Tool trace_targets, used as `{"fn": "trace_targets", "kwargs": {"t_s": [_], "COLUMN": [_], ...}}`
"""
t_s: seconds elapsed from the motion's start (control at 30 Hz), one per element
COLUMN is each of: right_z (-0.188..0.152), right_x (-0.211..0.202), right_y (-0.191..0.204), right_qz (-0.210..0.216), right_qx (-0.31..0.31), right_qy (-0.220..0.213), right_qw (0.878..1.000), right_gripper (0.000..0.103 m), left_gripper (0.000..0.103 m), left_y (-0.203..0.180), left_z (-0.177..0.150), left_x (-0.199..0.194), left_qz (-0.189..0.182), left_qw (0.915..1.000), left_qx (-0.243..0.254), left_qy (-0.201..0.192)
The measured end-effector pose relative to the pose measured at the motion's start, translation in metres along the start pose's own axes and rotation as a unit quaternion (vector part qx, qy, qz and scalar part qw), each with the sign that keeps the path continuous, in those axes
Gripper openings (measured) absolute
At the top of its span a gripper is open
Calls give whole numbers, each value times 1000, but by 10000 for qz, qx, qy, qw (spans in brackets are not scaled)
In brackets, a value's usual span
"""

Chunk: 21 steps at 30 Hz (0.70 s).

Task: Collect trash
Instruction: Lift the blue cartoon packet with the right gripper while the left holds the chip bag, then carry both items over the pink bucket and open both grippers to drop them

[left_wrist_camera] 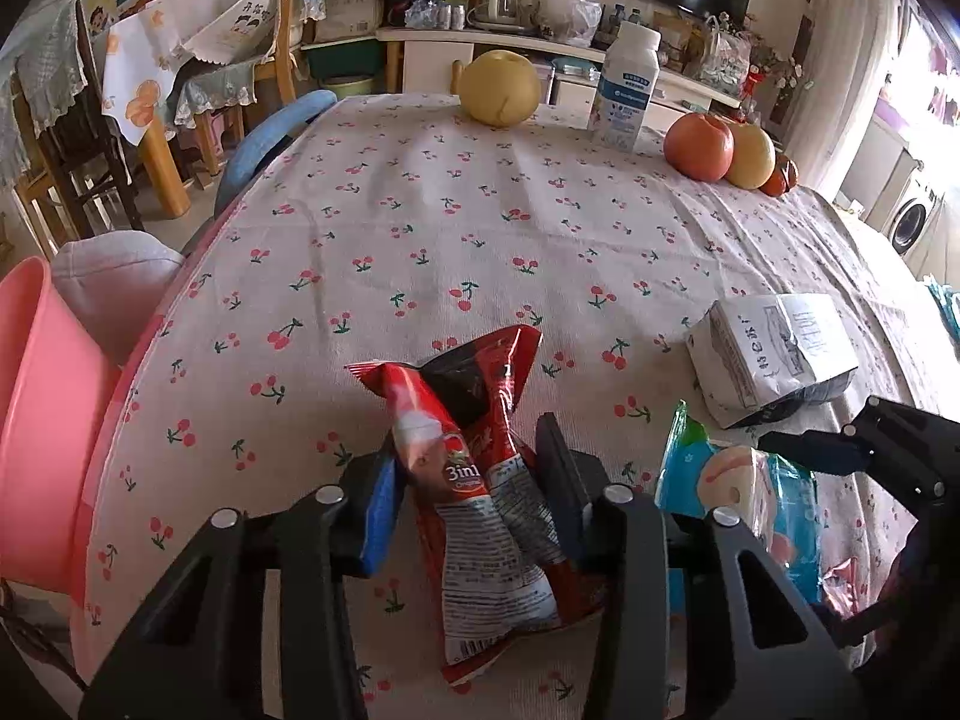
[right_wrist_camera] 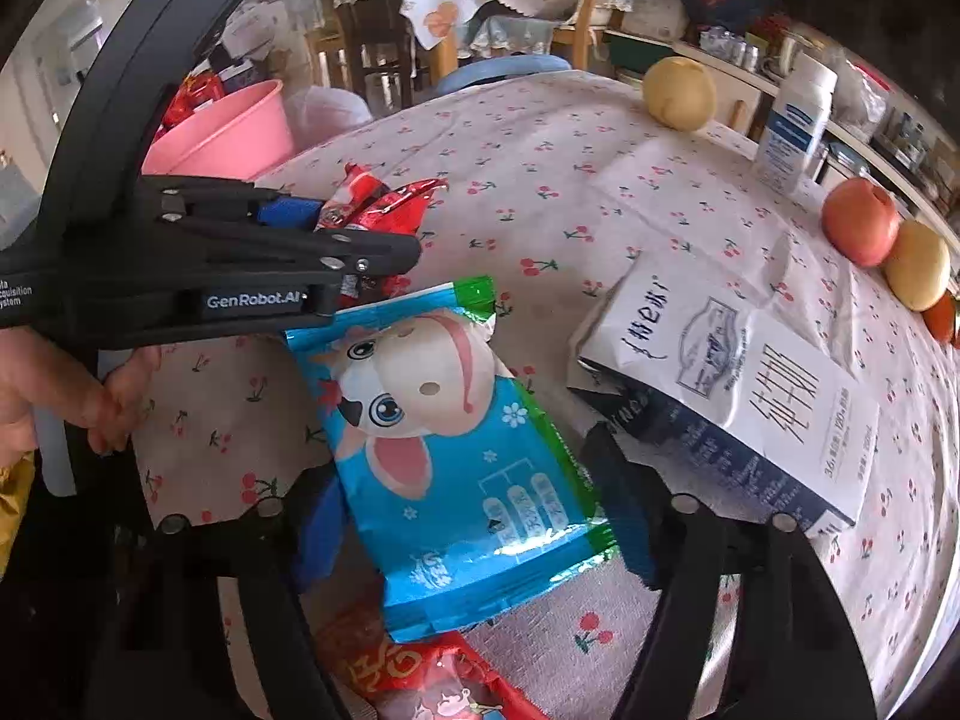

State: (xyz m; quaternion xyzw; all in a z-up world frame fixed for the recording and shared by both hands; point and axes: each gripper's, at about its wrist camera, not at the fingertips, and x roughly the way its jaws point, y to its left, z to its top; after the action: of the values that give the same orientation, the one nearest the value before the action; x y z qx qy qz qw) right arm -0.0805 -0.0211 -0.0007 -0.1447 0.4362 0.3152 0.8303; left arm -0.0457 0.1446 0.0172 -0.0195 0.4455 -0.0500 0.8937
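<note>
Red coffee sachet point(left_wrist_camera: 474, 480) sits clamped in my left claw point(left_wrist_camera: 474, 462), blue wrapper point(right_wrist_camera: 456, 450) between my right claw's point(right_wrist_camera: 474, 480) spread jaws near the table's front edge; next, pink bin point(left_wrist_camera: 42, 420).

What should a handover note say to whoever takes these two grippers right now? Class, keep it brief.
Left gripper: fingers pinch the red wrapper.
Right gripper: fingers straddle the blue wrapper; grip unclear.
Milk carton lies on the tablecloth beside them; another red wrapper lies nearer the table edge.
Pink bin stands off the table's side, red wrappers already in it.
Left: bin both wrappers, then the carton and the last wrapper.
</note>
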Motion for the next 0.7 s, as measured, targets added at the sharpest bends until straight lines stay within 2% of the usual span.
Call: {"fn": "trace_targets", "kwargs": {"t_s": [0.07,0.1,0.2,0.43,0.7], "right_z": [1,2,1,-1,4], "right_x": [-2,-3,-4,-10,-29], "right_y": [0,1,2,-4,-10], "right_qz": [-1,-22,-108,-209,-328], "right_qx": [100,130,218,629,1095], "right_qy": [-56,-78,-124,-220,-451], "right_qw": [9999,9999,9996,9976,9924], "right_gripper": [63,55,48,43,43], "left_gripper": [40,39,38,38,38], "left_y": [3,4,9,24,42], "left_z": [0,0,0,1,8], "left_x": [-2,-2,-3,-16,-42], "left_qz": [-50,-65,-141,-343,-444], "left_qw": [10000,9999,9997,9978,9942], "left_qx": [-60,-83,-190,-517,-757], "left_qy": [-8,-4,-12,-224,-627]}}
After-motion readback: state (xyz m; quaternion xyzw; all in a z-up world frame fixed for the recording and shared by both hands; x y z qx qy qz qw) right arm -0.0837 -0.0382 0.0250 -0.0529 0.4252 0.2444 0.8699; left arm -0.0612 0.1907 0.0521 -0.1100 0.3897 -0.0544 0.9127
